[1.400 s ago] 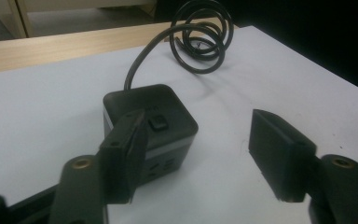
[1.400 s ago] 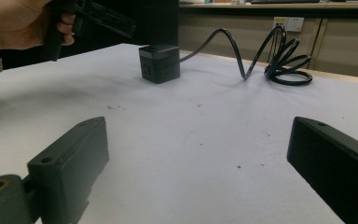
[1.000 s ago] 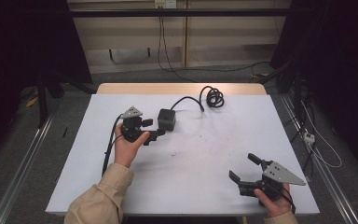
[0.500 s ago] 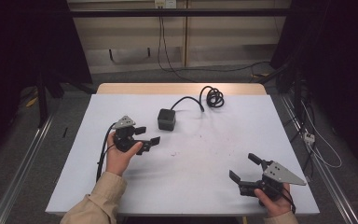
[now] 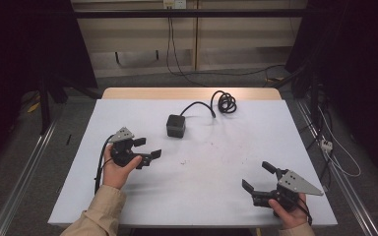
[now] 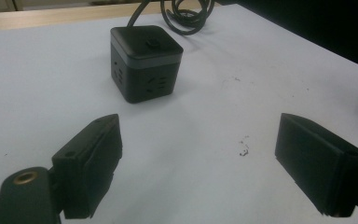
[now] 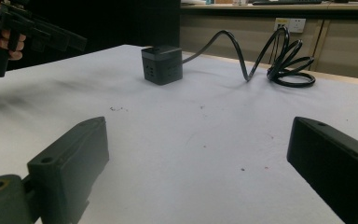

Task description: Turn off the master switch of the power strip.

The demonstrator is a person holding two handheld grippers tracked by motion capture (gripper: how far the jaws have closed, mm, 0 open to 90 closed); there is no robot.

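While the left tongs hang spread wide and empty above the white worktop, their jaws having just been opening with nothing between them, the black cube power socket sits upright a little beyond them, toward the far edge and slightly right of the jaw line. Seen from the left gripper view, the cube stands ahead and left of centre, apart from both jaws, its cable running off to a loose coil by the far edge. Near the right front corner the right tongs also stand wide apart and hold nothing, with the socket well off across the bare surface. As a cube it has no long axis to align with; any pair of side faces would likely serve. By this onlooker's judgement the left hand is plainly the nearer one, and a short forward reach with a slight turn should bring the cube between its jaws.
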